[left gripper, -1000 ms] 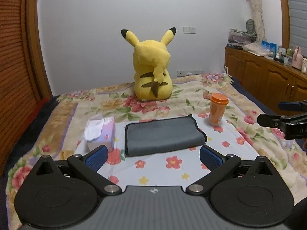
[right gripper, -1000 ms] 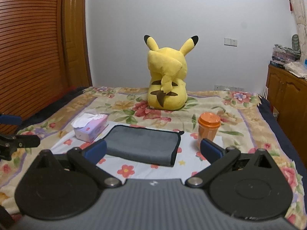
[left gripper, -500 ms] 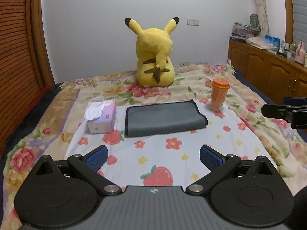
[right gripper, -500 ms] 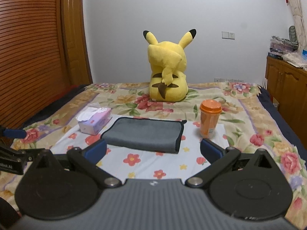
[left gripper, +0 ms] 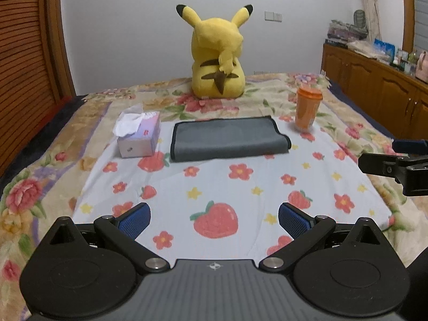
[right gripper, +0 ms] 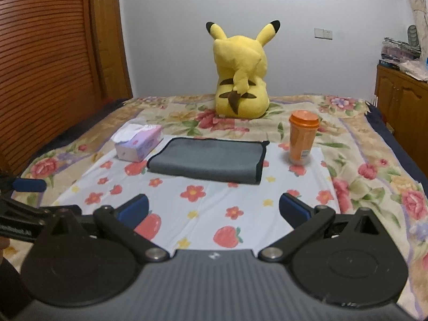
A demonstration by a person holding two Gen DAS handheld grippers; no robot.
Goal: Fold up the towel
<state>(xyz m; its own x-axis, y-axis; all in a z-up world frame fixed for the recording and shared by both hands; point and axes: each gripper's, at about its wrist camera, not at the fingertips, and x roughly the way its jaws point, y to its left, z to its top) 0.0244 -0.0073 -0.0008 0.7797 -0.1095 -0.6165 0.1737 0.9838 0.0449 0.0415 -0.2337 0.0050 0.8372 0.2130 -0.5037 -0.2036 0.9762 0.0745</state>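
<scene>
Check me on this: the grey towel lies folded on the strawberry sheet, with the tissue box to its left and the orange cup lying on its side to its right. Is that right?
One detail is off: the orange cup stands upright with its lid on, clearest in the right wrist view. The rest holds: the grey towel lies folded on the strawberry sheet, tissue box to its left.

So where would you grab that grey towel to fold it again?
Probably its right-hand end, where the black-trimmed edges of the grey towel stack openly. Come in low from the right; the orange cup stands close beside that end, so approach carefully.
</scene>
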